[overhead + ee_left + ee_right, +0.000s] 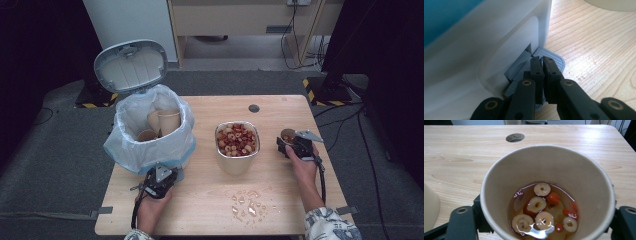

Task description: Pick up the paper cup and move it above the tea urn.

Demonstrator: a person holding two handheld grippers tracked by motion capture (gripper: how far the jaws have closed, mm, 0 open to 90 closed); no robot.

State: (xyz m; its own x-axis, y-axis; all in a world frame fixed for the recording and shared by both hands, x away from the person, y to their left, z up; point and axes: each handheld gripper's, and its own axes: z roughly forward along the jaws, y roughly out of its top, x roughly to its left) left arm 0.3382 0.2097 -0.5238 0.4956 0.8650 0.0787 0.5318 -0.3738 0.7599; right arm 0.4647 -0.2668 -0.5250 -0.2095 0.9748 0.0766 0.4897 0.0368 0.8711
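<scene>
— Cup (546, 195)?
— Held in the right tongs (544, 220), a jaw on each side of its wall, clamped. Upright, at the right side of the worktop (280, 190), just right of the tin (237, 147).
— Inside the cup?
— Amber liquid, with pale ring slices (542, 189) and red berries (553, 198) floating.
— Tin?
— Near mid-worktop, square-ish, heaped with the same pale and red pieces.
— Left tongs (541, 60)?
— Jaws nearly together, nothing between them, tips pressing down on the grey pedal (555, 61) at the foot of the bin (150, 135).
— Bin?
— At the left edge of the worktop, lid (131, 65) standing open, lined with a pale bag (125, 150). Used paper cups (162, 122) inside.
— Anything else on the worktop?
— A wet patch with small bits (247, 202) near the front edge, between the two hands. A round hole (254, 108) toward the back.
</scene>
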